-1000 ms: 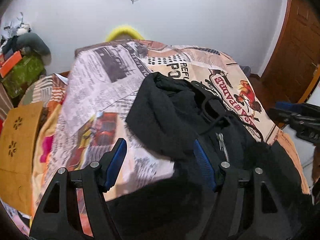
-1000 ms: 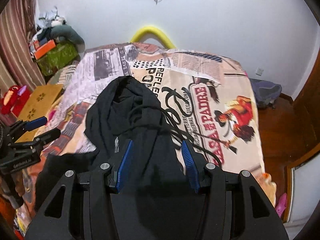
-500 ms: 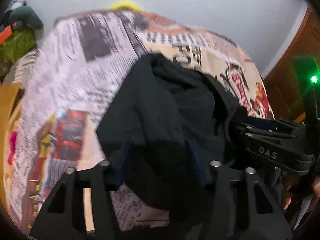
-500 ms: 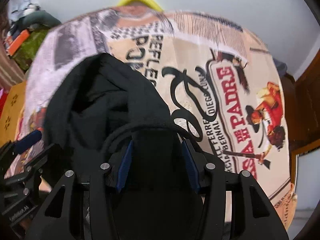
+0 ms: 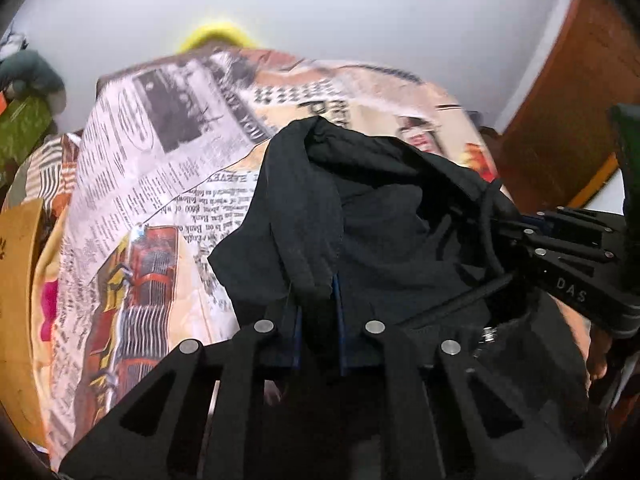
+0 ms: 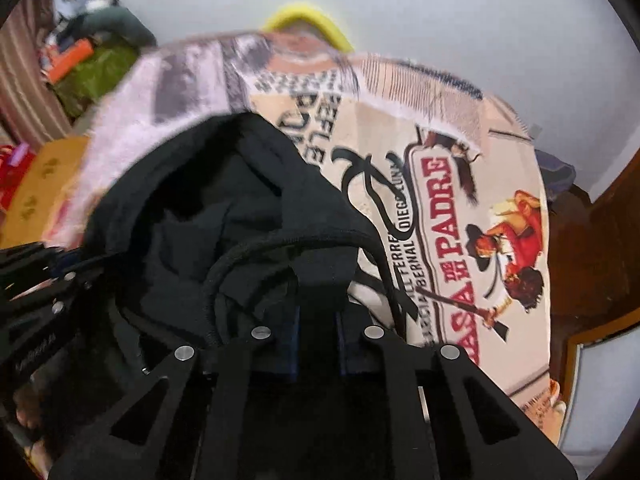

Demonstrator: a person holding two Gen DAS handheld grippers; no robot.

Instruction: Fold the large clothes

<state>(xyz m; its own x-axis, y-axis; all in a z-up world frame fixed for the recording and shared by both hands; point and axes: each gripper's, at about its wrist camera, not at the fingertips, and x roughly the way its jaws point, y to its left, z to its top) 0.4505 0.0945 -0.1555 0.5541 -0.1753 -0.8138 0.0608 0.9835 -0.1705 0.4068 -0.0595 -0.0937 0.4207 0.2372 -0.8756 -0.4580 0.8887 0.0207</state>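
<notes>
A black hooded garment (image 5: 384,216) lies bunched on a bed covered by a printed bedspread (image 5: 160,168), with its hood opening toward the twelve o'clock side of both wrist views and its drawcord (image 6: 248,256) looping across the front.

The left hand-held gripper (image 5: 316,308) is closing and pinches a fold of the black cloth at six o'clock in its own view; the blue pads sit narrow with fabric squeezed between them. The right hand-held gripper (image 6: 316,320) is closing as well, and its pads clamp the garment's edge just under the hood seam, also narrow.

Each tool shows in the other's camera: the right one at three o'clock in the left view, the left one at nine o'clock in the right view, so the two grips sit near each other on opposite sides of the garment's upper part. That pairing probably serves to lift and spread the cloth evenly before any fold is made; the garment is not yet laid flat.

At about ten o'clock in the right view, a pile of items (image 6: 88,60) rests beside the bed; whether a container holds them cannot be told.
</notes>
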